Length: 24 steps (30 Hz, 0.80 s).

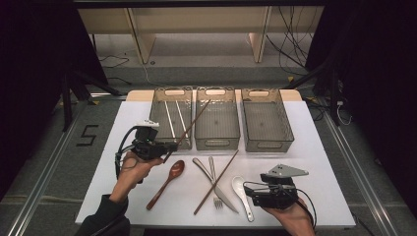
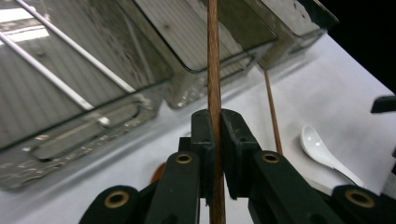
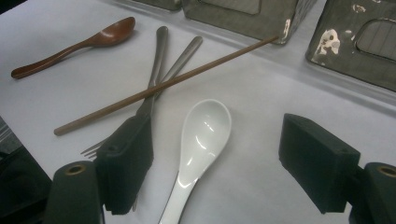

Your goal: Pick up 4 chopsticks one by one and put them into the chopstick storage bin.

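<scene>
My left gripper (image 1: 166,148) (image 2: 215,116) is shut on a brown wooden chopstick (image 1: 189,129) (image 2: 214,65). It holds the stick off the table, slanting up over the near edges of the left bin (image 1: 155,116) and middle bin (image 1: 217,143). Its twin chopstick (image 1: 216,182) (image 3: 159,88) lies across a metal knife (image 1: 222,193) and fork (image 1: 213,186). At the front right my right gripper (image 1: 250,191) (image 3: 217,133) stands open, its jaws to either side of a white ceramic spoon (image 1: 242,194) (image 3: 201,140) without touching it.
A dark wooden spoon (image 1: 168,181) (image 3: 74,46) lies left of the crossed cutlery. Two thin pale metal chopsticks (image 1: 175,118) lie in the left bin. A third bin (image 1: 268,145) stands at the right. The white table (image 1: 319,162) ends close behind the bins.
</scene>
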Available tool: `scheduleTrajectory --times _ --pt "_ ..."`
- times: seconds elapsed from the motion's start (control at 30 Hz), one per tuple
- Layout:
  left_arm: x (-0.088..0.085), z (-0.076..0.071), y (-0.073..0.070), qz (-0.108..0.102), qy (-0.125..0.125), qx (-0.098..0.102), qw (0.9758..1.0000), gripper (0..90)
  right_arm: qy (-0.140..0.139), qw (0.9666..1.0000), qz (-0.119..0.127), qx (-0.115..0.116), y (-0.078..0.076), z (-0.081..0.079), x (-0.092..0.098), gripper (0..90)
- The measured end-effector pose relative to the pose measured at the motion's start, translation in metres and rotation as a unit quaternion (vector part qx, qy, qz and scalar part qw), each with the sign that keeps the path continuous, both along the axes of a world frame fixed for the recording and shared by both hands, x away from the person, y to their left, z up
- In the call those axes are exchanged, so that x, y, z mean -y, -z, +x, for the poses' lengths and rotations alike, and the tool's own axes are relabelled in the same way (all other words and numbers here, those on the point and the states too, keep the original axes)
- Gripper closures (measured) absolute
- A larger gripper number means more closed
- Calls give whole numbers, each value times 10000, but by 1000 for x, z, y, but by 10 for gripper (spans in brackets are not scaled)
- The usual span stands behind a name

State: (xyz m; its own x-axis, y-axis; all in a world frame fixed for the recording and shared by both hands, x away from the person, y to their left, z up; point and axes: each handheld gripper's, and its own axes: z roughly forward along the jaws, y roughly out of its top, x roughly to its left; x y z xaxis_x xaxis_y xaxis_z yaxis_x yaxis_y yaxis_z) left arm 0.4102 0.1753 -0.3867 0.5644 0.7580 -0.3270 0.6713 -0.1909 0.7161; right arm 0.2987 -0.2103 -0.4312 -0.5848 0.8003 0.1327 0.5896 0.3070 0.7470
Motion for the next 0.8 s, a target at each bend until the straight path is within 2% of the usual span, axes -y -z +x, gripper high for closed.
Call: scheduleTrajectory --times 0.13,0.33,0.63,0.8 --pt "-10 10 -5 -59 -211 71 9997 835 3 10000 1 -3 0 0 0 269" --pt "-22 30 -11 -15 -496 90 9987 835 16 10000 4 -13 0 0 1 269" --pt "-34 61 -10 109 -763 80 9970 835 4 10000 4 -17 0 0 2 269" --pt "-36 71 -10 183 -839 114 9962 835 14 10000 11 -28 1 0 2 270"
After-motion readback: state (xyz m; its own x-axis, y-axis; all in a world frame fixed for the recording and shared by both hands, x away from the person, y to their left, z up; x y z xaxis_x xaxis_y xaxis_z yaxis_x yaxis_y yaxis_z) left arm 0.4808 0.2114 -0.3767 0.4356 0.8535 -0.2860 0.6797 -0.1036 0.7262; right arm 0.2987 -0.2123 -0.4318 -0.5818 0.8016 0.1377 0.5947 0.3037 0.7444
